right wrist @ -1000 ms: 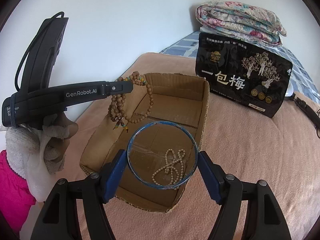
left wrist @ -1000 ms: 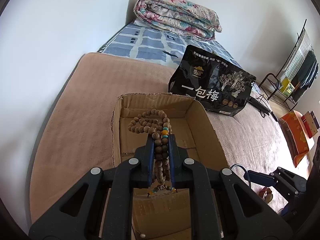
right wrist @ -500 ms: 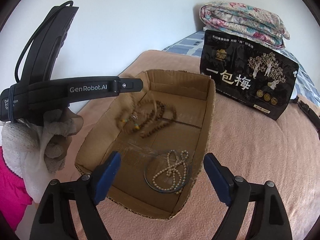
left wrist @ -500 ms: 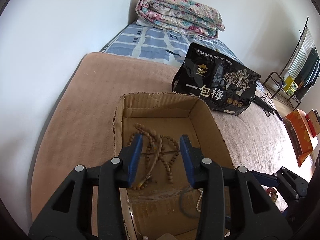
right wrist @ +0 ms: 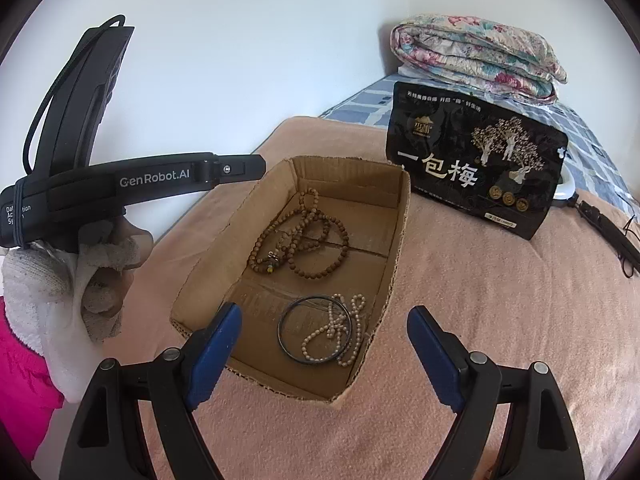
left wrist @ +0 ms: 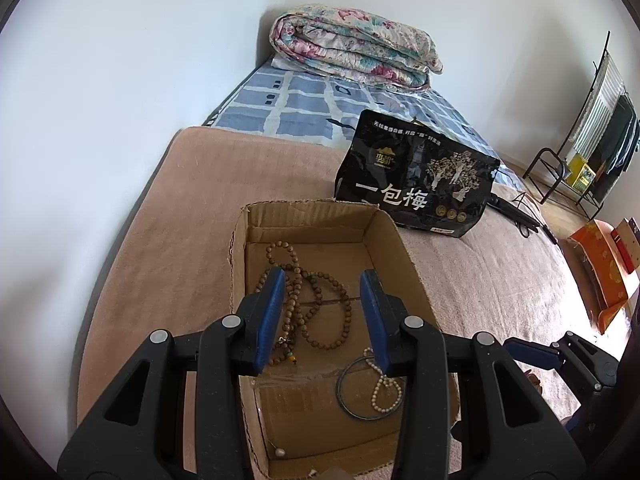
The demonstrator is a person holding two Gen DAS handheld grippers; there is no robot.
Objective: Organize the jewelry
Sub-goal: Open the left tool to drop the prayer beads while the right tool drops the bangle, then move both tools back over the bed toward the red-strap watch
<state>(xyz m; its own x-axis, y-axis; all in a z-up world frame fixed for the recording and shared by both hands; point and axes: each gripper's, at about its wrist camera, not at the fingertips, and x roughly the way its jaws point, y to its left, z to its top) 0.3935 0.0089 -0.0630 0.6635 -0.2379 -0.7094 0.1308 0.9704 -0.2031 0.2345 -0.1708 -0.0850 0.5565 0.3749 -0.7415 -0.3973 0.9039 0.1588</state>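
Now both grippers empty, jaws spread apart. Left gripper (left wrist: 323,312) hanging above cardboard box (left wrist: 404,248), blue pads (left wrist: 270,320) wide, nothing between them; seen from right wrist view as a black body marked GenRobot.AI, held by gloved left hand (right wrist: 86,276) just beside the left wall of cardboard box (right wrist: 402,216). Right gripper (right wrist: 324,354) also released, pads (right wrist: 212,354) standing at either side of the near end of the box, above it, touching nothing. Inside the box, three pieces lying on the floor: brown bead necklace (left wrist: 316,312) (right wrist: 304,240) in loose loops toward the far half, with a few coloured beads at one end; dark bangle (left wrist: 362,390) (right wrist: 314,330) flat in the near half; pale bead strand (left wrist: 382,388) (right wrist: 340,328) lying across the bangle, partly inside the ring, partly over its rim. Necklace apart from the bangle, with bare cardboard between. One small pale bead (left wrist: 280,453) alone near the closest wall in left wrist view. Box resting on pinkish-brown blanket (right wrist: 480,320) spread over a bed. Behind the box, black pouch (right wrist: 476,160) with white characters, standing upright, near the far right corner; cannot tell whether touching. Farther back, folded floral quilt (right wrist: 476,56) on blue checked sheet (left wrist: 296,108), against white wall.
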